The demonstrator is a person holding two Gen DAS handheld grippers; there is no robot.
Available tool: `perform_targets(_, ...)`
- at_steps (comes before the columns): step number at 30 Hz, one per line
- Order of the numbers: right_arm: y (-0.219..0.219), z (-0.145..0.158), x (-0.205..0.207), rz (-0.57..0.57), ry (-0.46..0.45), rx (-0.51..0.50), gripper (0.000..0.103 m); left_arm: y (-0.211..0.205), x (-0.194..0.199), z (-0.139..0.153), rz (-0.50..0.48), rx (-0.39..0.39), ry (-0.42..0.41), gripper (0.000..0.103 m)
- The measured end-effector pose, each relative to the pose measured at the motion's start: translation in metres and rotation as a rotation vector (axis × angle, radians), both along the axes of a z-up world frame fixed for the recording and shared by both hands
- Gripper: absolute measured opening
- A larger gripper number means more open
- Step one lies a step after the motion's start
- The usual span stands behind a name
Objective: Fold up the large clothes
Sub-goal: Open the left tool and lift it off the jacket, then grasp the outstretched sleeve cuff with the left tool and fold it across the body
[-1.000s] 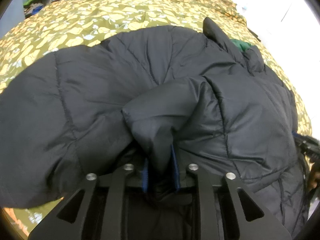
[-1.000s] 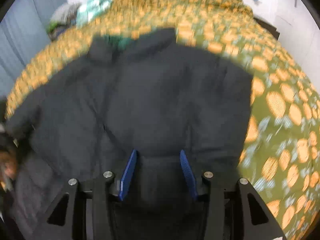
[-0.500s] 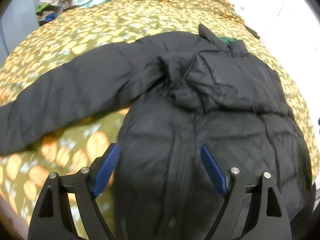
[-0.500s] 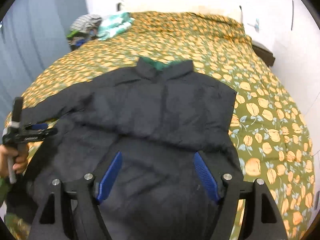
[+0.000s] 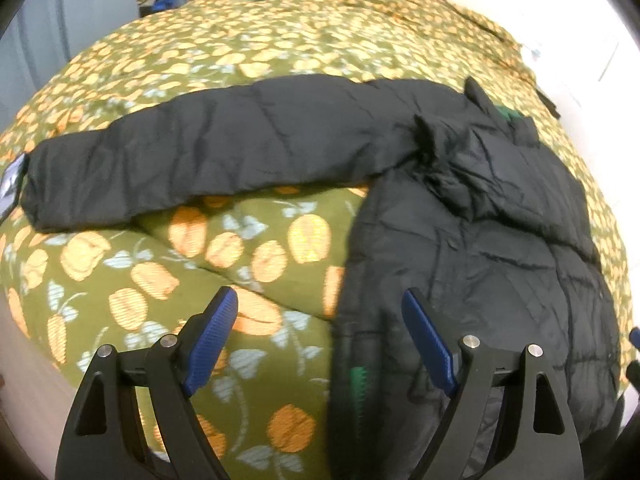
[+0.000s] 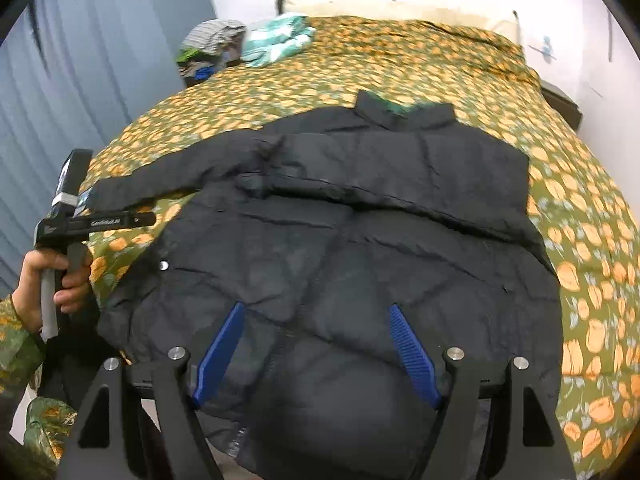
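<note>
A black quilted jacket [image 6: 360, 240] lies front up on the bed, collar at the far end. One sleeve is folded across its chest [image 6: 400, 176]. The other sleeve [image 5: 200, 156] stretches out flat to the left over the bedspread. My left gripper [image 5: 320, 316] hovers open above the jacket's left edge and the bedspread, nothing between its blue pads. In the right wrist view the left tool [image 6: 80, 216] shows at the left, held by a hand. My right gripper [image 6: 316, 332] hangs open over the jacket's lower body, holding nothing.
The bedspread [image 6: 580, 240] is olive with orange fruit print and covers the whole bed. A pile of clothes [image 6: 248, 44] sits at the far left corner. A blue curtain [image 6: 80, 80] hangs on the left, a white wall behind.
Both grippers let go of the jacket, opened wide and pulled back and upward. The sleeve that the left gripper held now lies folded over the chest.
</note>
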State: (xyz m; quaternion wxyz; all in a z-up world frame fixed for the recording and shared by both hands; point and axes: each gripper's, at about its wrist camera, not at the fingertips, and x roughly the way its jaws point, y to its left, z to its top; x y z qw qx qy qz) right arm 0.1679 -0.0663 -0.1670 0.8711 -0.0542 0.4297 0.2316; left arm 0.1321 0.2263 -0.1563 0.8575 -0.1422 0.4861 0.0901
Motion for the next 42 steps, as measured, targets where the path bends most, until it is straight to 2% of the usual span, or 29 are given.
perform_targets(8, 0.007, 0.002, -0.003, 0.013, -0.006, -0.001, 0.076, 0.058, -0.007, -0.006, 0.181, -0.107, 0.001, 0.085)
perform_targets(11, 0.007, 0.001, -0.004, 0.01, 0.002, -0.005, 0.076, 0.093, -0.01, -0.008, 0.303, -0.146, -0.024, 0.086)
perform_targets(15, 0.009, -0.001, -0.006, 0.013, 0.014, 0.003, 0.076, 0.152, -0.011, -0.026, 0.532, -0.246, -0.012, 0.089)
perform_targets(19, 0.016, 0.001, -0.009, 0.033, 0.009, 0.001, 0.076, 0.195, -0.003, -0.041, 0.662, -0.342, -0.032, 0.089)
perform_targets(21, 0.02, 0.001, -0.011, 0.044, 0.009, 0.003, 0.076, 0.209, 0.004, -0.047, 0.708, -0.341, -0.034, 0.089)
perform_targets(23, 0.023, 0.001, -0.013, 0.05, 0.01, 0.003, 0.076, 0.212, 0.006, -0.047, 0.749, -0.308, -0.034, 0.078)
perform_targets(25, 0.024, -0.001, -0.015, 0.054, 0.014, 0.001, 0.076, 0.213, 0.009, -0.044, 0.774, -0.236, -0.011, 0.024)
perform_targets(27, 0.024, -0.003, -0.017, 0.055, 0.019, 0.001, 0.076, 0.209, 0.008, -0.037, 0.74, -0.231, -0.045, 0.012)
perform_targets(28, 0.024, -0.004, -0.017, 0.055, 0.023, 0.002, 0.076, 0.208, 0.008, -0.032, 0.731, -0.215, -0.053, 0.009)
perform_targets(32, 0.024, -0.006, -0.018, 0.056, 0.031, 0.005, 0.076, 0.184, 0.011, 0.009, 0.64, -0.069, -0.132, 0.007)
perform_targets(36, 0.023, -0.004, -0.018, 0.054, 0.023, 0.021, 0.076, 0.14, 0.025, 0.06, 0.499, 0.061, -0.237, 0.006)
perform_targets(39, 0.019, -0.002, -0.019, 0.042, 0.011, 0.037, 0.076, 0.096, 0.043, 0.097, 0.364, 0.129, -0.319, 0.006)
perform_targets(42, 0.012, 0.0, -0.02, 0.022, 0.006, 0.048, 0.076, 0.035, 0.057, 0.126, 0.194, 0.183, -0.386, 0.006)
